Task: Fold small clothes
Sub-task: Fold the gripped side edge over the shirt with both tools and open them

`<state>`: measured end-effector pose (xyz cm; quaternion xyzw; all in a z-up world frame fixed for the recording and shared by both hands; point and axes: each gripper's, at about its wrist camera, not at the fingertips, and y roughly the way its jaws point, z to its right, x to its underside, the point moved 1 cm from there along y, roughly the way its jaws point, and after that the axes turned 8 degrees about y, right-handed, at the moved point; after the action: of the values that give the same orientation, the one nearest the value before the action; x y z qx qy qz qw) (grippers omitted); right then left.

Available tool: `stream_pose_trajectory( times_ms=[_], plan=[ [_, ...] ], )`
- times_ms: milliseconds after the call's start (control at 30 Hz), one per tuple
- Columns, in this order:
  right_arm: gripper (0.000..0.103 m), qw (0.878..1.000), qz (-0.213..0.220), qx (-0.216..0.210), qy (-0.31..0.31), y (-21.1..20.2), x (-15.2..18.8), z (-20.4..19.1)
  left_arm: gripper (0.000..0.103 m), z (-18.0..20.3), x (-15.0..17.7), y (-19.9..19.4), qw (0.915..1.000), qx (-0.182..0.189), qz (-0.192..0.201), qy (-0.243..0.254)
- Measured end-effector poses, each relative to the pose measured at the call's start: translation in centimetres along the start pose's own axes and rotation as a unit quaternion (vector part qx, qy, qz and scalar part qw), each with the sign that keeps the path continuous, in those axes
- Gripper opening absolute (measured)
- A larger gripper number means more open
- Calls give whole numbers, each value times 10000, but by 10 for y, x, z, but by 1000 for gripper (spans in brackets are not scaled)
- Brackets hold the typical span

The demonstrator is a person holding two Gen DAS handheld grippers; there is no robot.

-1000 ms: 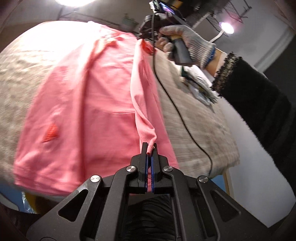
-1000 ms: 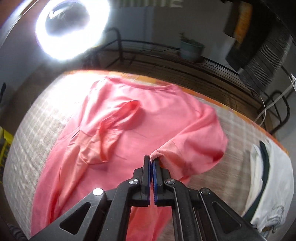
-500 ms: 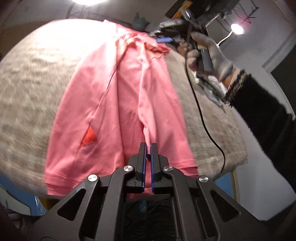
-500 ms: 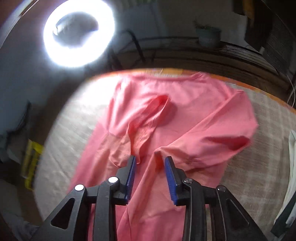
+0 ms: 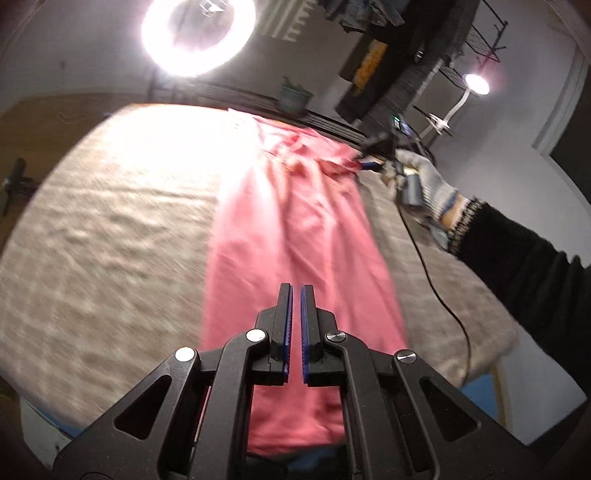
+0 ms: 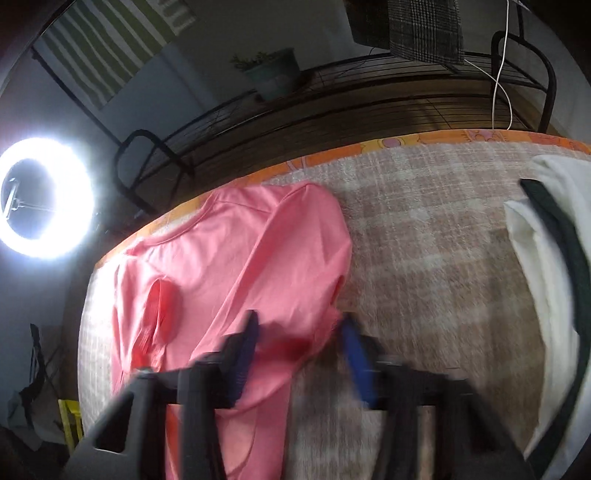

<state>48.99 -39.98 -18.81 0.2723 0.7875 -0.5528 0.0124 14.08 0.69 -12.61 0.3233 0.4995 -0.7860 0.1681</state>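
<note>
A pink shirt (image 5: 295, 236) lies on the beige checked cover (image 5: 110, 236) as a long narrow strip, both sides folded in. My left gripper (image 5: 296, 291) hovers over its near hem, the jaws nearly together with a thin gap and nothing between them. In the right wrist view the pink shirt (image 6: 236, 258) lies with a sleeve folded across it. My right gripper (image 6: 301, 328) is open and blurred above the shirt's right edge, holding nothing. The right gripper also shows in the left wrist view (image 5: 369, 164), at the shirt's far end, in a gloved hand.
A white and dark garment (image 6: 546, 288) lies at the right of the cover. A black cable (image 5: 439, 295) trails over the cover's right side. A ring light (image 5: 197, 33) glares beyond the far edge. A wire rack with a potted plant (image 6: 273, 74) stands behind.
Both grippers have let go of the shirt's side edge, now laid over the middle. The right gripper opened wide and moved right; the left one drew back over the hem.
</note>
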Motion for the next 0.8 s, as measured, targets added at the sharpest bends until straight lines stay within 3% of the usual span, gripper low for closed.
stream_pose_trajectory(
  times_ms=[100,267,467,533,567,600,667,800],
  plan=[
    [1,9993,212,89,-310,-4,-7,-15,0,-16,-7,2,9997,-184,141,-46],
    [1,9908,481,-17,-1268,-18,-15,-74,0,-31,-1,15,9994,-107,40,-332],
    [1,9761,131,254,-2154,25,-11,-137,0,-24,-2,23,9998,-158,-1,-146],
    [10,9741,-128,397,-2225,48,-8,-143,0,-26,-2,24,9997,-138,-4,-213],
    [31,9738,-238,464,-2212,56,-8,-144,0,-27,-1,24,9996,-142,-4,-240],
    [40,9733,-349,483,-2218,63,-7,-145,0,-29,-1,23,9995,-163,0,-259],
    [40,9732,-386,514,-2208,65,-8,-145,0,-31,-1,21,9994,-204,50,-273],
    [40,9846,-148,-428,-1690,19,-10,-124,0,-35,-1,17,9994,-236,93,-256]
  ],
)
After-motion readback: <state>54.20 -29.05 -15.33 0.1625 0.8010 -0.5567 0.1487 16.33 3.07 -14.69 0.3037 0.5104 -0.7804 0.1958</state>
